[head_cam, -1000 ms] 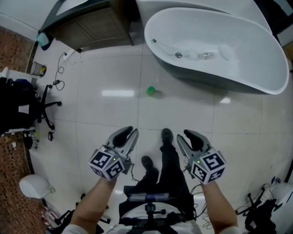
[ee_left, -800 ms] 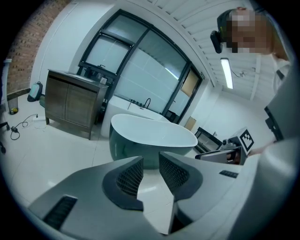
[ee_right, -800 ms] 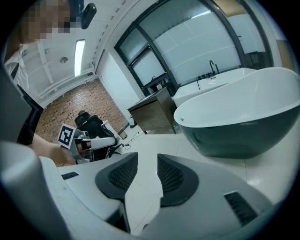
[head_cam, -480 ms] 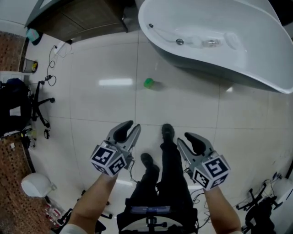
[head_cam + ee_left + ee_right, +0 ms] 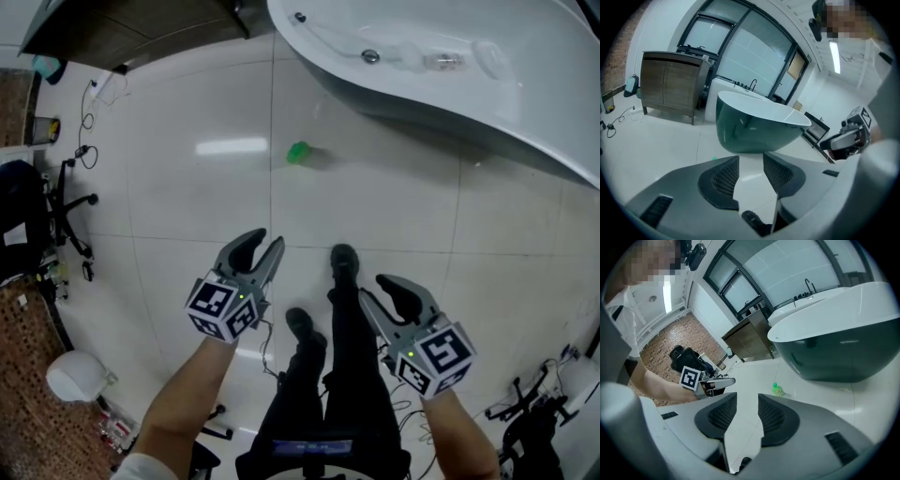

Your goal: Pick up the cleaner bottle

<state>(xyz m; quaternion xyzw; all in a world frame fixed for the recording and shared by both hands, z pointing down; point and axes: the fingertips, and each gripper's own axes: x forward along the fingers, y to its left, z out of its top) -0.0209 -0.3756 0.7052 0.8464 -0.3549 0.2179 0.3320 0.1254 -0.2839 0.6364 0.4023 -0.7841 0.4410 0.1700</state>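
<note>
bottle (image 5: 298, 152): small, green, on the floor (image 5: 187, 206) by the tub (image 5: 525, 112), well ahead of you | left gripper (image 5: 262, 242): jaws have just been opening, nothing between | right gripper (image 5: 377, 289): jaws apart, empty | handling: probably light, slick plastic that tips easily; grip mid-body, below the cap

A white bathtub (image 5: 544, 84) stands near a wooden cabinet (image 5: 122, 33) (glossy floor tiles (image 5: 187, 206)).
</note>
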